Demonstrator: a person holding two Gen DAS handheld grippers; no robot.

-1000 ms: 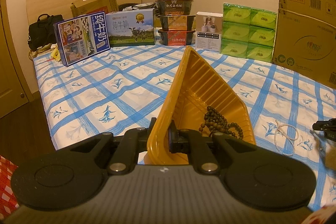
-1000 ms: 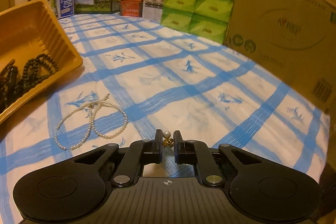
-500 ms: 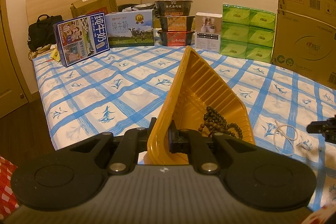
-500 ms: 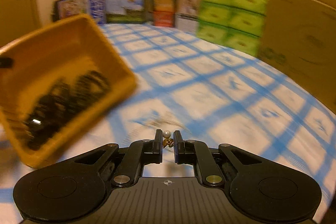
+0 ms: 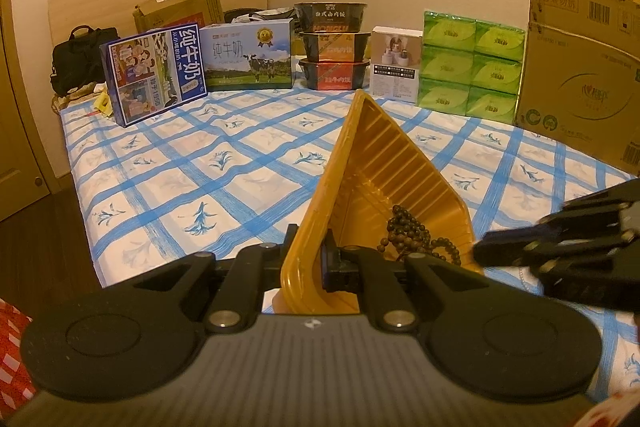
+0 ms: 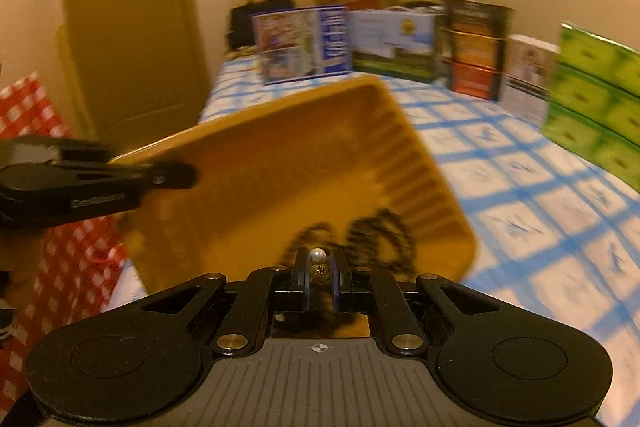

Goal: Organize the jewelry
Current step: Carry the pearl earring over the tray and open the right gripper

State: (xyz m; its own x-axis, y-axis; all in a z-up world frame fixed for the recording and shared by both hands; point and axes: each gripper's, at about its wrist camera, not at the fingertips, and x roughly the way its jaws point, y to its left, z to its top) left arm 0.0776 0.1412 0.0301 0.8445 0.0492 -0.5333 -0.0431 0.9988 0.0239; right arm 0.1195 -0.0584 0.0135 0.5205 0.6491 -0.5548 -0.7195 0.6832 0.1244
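My left gripper (image 5: 310,247) is shut on the near rim of a yellow plastic tray (image 5: 384,179) and holds it tilted up on the bed. Dark wooden bead strings (image 5: 412,239) lie in the tray's low corner. My right gripper (image 6: 319,261) is shut on a small pearl-and-gold piece (image 6: 319,255) and hangs over the tray (image 6: 280,187), just before the dark beads (image 6: 376,231). From the left wrist view the right gripper (image 5: 484,251) reaches in at the tray's right edge. The left gripper (image 6: 176,175) shows on the tray's left rim.
The bed has a blue-checked sheet (image 5: 192,163). Along its far edge stand milk boxes (image 5: 248,55), stacked food bowls (image 5: 332,47), green tissue packs (image 5: 472,67) and a large cardboard box (image 5: 580,75). A door (image 6: 128,27) and a red checked cloth (image 6: 28,115) are at the left.
My right gripper swung left and upward with the pearl piece, from over the bare sheet beside a pearl necklace to over the tray. The left gripper and tray stayed still.
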